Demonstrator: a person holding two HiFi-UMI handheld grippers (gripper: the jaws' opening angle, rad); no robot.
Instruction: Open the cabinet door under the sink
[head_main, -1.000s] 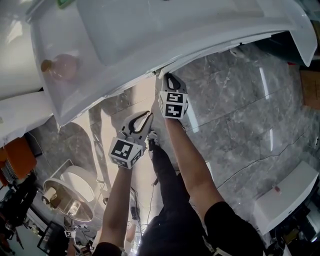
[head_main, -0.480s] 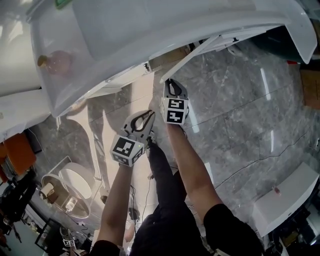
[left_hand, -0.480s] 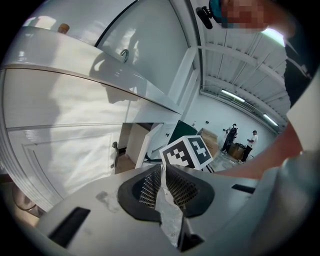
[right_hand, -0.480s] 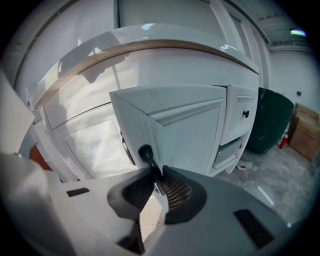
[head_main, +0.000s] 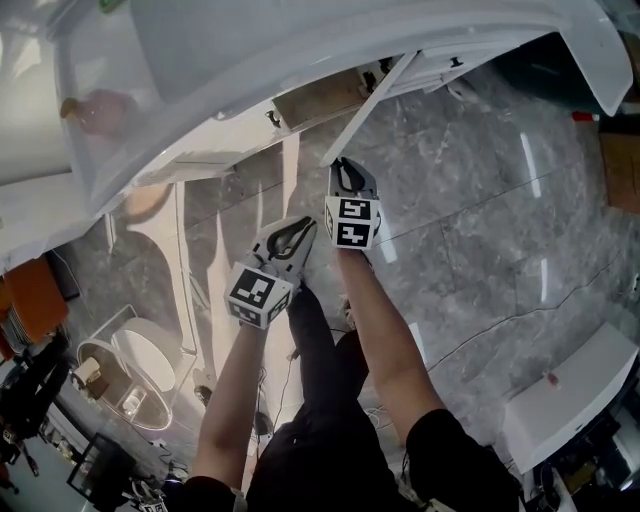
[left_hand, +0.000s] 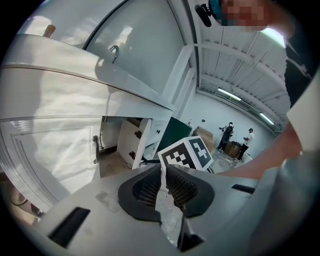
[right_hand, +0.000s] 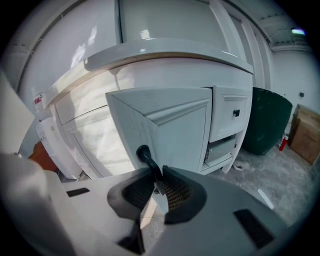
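Now, in the upper middle of the head view, the cabinet door (head_main: 372, 103) under the sink (head_main: 300, 45) stands swung farther out than a second ago, its dark handle (right_hand: 143, 154) pinched in the right gripper (right_hand: 159, 184), while the left gripper (left_hand: 164, 181) hangs nearly closed and empty.

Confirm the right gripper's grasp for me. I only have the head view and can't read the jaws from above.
Observer: Right gripper view shows the right gripper shut on the dark door handle.
Operator: Left one carrying anything?
Observer: No. The left gripper has its jaws together, nothing between them.
Operator: Anything stored inside?
Observer: The strip of cabinet floor that shows in the left gripper view is bare.
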